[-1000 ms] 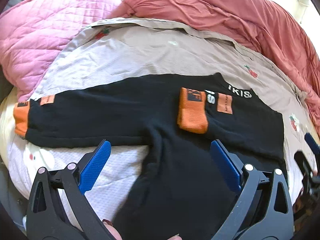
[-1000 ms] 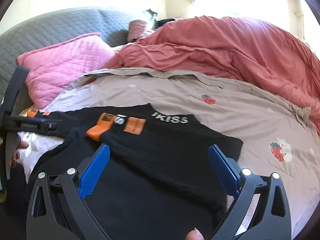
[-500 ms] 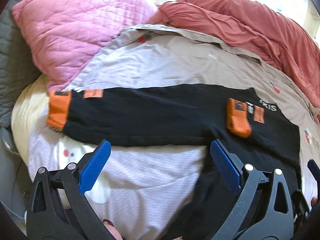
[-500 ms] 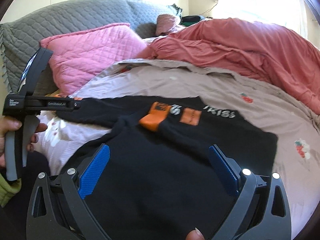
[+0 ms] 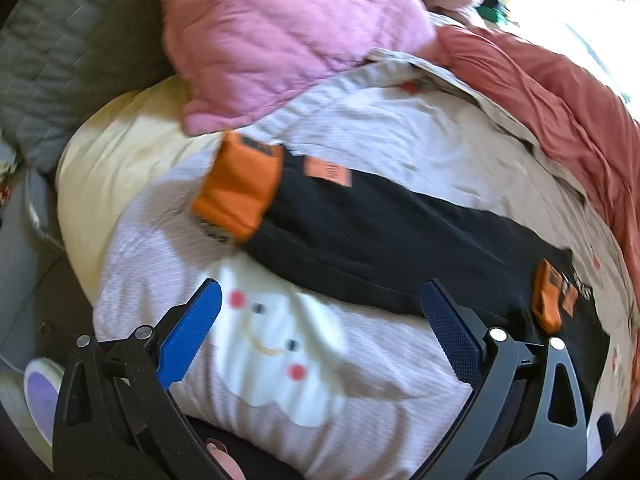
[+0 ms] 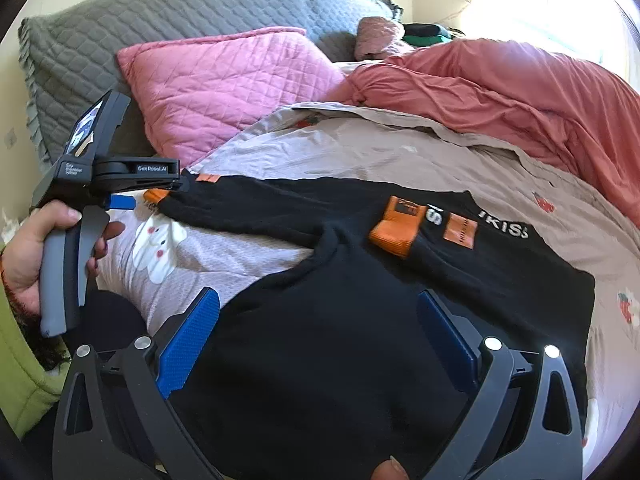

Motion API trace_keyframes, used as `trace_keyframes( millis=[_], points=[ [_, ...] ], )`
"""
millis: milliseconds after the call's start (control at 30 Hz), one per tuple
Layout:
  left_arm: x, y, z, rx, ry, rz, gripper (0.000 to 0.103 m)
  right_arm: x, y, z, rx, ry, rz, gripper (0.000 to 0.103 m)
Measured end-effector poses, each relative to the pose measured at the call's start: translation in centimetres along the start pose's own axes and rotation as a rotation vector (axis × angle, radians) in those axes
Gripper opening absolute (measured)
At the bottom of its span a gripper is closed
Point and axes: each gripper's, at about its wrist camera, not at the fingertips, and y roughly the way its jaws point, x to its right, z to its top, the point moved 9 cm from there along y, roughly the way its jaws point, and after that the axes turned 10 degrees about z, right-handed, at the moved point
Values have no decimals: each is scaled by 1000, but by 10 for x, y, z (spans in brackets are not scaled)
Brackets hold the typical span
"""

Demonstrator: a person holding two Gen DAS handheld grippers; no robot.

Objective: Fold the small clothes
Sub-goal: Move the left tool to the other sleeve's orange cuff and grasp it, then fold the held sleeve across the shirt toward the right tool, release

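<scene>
A black sweater with orange cuffs lies flat on the bed. One sleeve is folded across the chest, its cuff next to the white lettering. The other sleeve stretches out to the left and ends in an orange cuff. My left gripper hovers open above the sheet, just short of that sleeve. In the right wrist view one of its fingers shows close to the cuff. My right gripper is open over the sweater's body, with nothing between its fingers.
A pink quilted pillow and a grey quilted headboard stand behind the sleeve. A red duvet is bunched at the back right. The sheet has a white cloud face. A hand holds the left gripper's handle.
My left gripper has swung left along the outstretched sleeve toward its orange cuff. The right gripper's view has drawn back a little. Both stay open and the sweater has not moved.
</scene>
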Motion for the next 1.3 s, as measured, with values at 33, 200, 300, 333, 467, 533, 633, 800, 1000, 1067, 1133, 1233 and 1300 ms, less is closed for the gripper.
trace_keyframes(
  millis=[33, 200, 300, 333, 467, 533, 633, 800, 1000, 1067, 1133, 1233, 1300],
  points=[
    [-6, 2, 2, -2, -14, 3, 93, -7, 3, 0, -6, -6, 11, 98],
    [-37, 10, 9, 3, -79, 21, 93, -36, 19, -3, -50, -52, 48, 98],
    [-48, 17, 11, 4, -110, 17, 93, -56, 24, -7, -68, -93, 74, 98],
    [-50, 20, 11, 3, -121, 16, 93, -62, 25, -10, -75, -110, 80, 98],
    [-54, 34, 8, -12, -185, -31, 92, -69, 26, -18, -96, -126, 88, 98],
    [-53, 39, 10, 0, -204, -49, 84, -66, 27, -22, -107, -118, 83, 98],
    [-49, 47, 20, 4, -243, -101, 72, -56, 25, -26, -113, -97, 63, 98],
    [-50, 59, 32, 7, -282, -108, 6, -26, 13, -29, -99, -51, 17, 98],
    [2, 3, 34, 126, -138, -227, 4, 36, 1, -38, -77, 83, -69, 98],
    [33, -20, 31, 150, -63, -286, 4, 60, -3, -43, -72, 148, -104, 98],
    [75, -44, 22, 162, 29, -348, 4, 87, -9, -50, -65, 221, -137, 98],
    [137, -68, 2, 153, 148, -439, 4, 123, -24, -60, -42, 314, -172, 98],
    [172, -74, -15, 128, 207, -481, 4, 141, -32, -65, -27, 365, -198, 98]
  ],
)
